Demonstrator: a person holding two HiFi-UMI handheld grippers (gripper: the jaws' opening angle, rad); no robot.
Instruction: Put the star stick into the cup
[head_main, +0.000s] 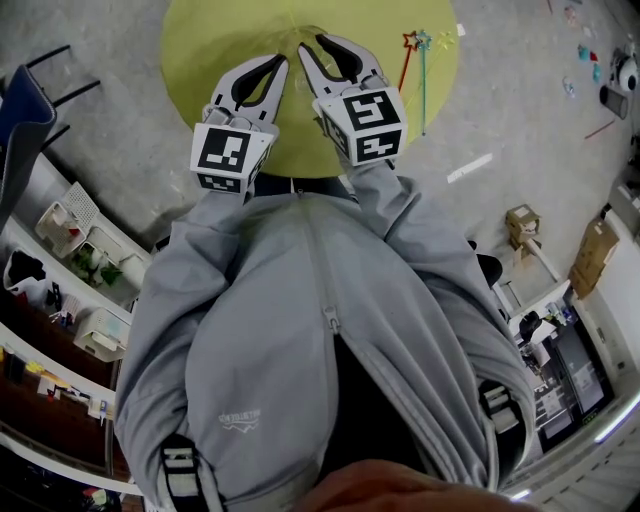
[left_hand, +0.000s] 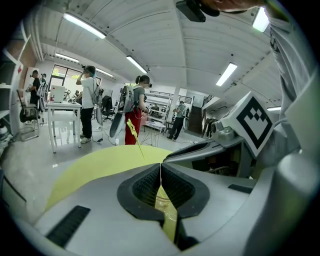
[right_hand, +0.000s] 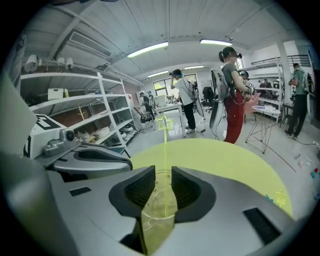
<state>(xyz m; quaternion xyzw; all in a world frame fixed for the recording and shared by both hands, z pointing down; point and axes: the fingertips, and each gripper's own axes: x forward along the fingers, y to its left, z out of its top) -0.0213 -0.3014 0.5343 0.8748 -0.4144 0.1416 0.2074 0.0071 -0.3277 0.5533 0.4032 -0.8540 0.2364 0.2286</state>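
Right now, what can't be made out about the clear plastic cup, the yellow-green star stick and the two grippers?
Clear plastic cup: sides covered by the right gripper's jaws, right gripper view; too faint in head view.
Yellow-green star stick: lower part blocked by the left gripper, left gripper view.
Left gripper's jaws are together; whether they pinch anything is unclear.
Loose star sticks: too small to count, head view.
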